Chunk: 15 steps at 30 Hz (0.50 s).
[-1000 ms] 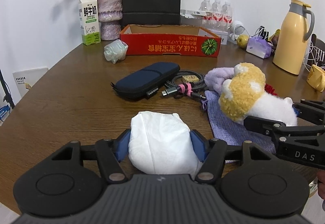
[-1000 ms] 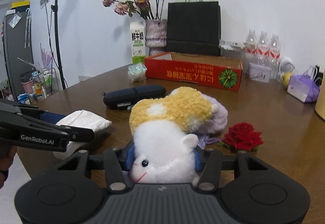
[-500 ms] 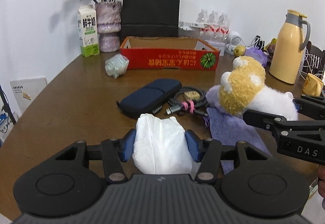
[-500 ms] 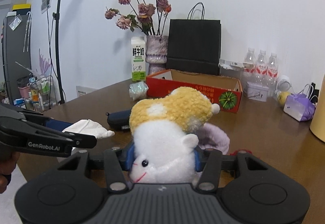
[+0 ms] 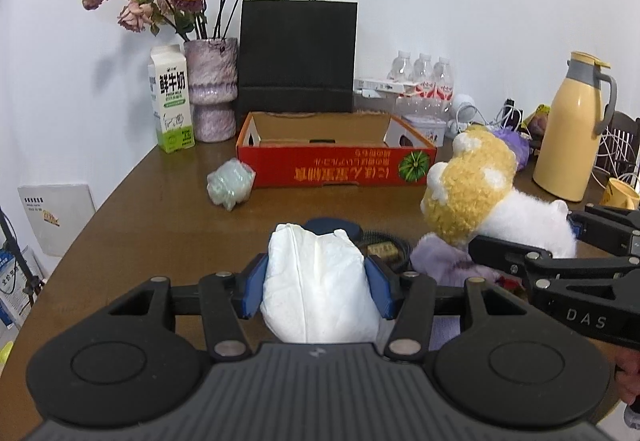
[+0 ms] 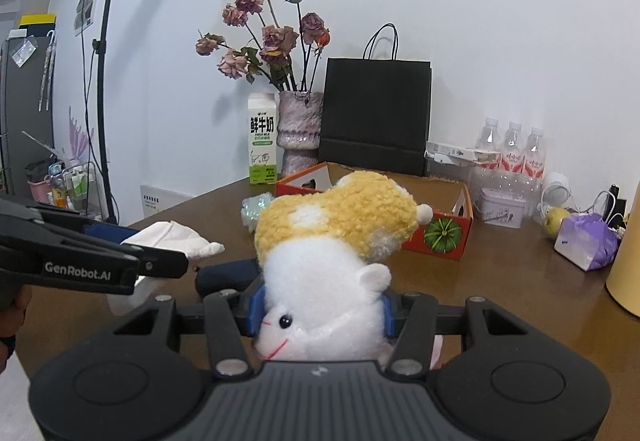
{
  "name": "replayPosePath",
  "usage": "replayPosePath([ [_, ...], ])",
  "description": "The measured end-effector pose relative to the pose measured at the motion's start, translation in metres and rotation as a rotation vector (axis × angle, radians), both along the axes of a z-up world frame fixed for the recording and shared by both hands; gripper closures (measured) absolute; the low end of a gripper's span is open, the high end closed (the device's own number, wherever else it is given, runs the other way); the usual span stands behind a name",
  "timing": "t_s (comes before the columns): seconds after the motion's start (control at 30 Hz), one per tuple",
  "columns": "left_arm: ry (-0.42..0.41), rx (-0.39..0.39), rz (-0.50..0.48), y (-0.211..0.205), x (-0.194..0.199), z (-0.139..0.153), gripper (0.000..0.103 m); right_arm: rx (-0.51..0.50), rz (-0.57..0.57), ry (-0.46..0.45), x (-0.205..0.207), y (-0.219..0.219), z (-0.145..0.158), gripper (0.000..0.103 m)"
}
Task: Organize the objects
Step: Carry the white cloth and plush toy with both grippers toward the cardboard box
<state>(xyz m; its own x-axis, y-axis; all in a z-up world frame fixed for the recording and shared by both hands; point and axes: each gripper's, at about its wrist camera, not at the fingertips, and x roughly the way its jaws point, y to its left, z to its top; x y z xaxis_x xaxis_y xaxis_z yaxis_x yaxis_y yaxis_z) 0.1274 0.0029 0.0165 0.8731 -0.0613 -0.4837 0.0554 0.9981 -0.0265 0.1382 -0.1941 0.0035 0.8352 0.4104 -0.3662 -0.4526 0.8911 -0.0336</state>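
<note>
My left gripper (image 5: 318,291) is shut on a white tissue pack (image 5: 318,281) and holds it above the brown table (image 5: 160,225). My right gripper (image 6: 322,311) is shut on a white and yellow plush hamster (image 6: 332,245), also lifted off the table; the plush also shows in the left wrist view (image 5: 480,197). An open red cardboard box (image 5: 336,151) stands ahead at the back of the table. A dark blue pouch (image 6: 228,277), a cable coil (image 5: 384,247) and a purple cloth (image 5: 444,257) lie below the grippers, partly hidden.
A clear wrapped bundle (image 5: 230,183) lies left of the box. Behind the box stand a milk carton (image 5: 170,109), a vase of dried roses (image 5: 210,97), a black paper bag (image 5: 298,57) and water bottles (image 5: 422,75). A yellow thermos (image 5: 570,129) is at right.
Both grippers have risen off the table with their loads and moved toward the red box. The pouch and cable now sit lower, partly hidden behind the tissue pack.
</note>
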Motion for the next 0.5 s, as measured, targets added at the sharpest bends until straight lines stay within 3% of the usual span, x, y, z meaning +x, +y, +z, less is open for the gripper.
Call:
replayPosePath([
  [0.5,-0.004,-0.008,0.016,0.006,0.084,0.026,0.049,0.008,-0.024,0.025,0.081,0.020,0.023,0.052],
])
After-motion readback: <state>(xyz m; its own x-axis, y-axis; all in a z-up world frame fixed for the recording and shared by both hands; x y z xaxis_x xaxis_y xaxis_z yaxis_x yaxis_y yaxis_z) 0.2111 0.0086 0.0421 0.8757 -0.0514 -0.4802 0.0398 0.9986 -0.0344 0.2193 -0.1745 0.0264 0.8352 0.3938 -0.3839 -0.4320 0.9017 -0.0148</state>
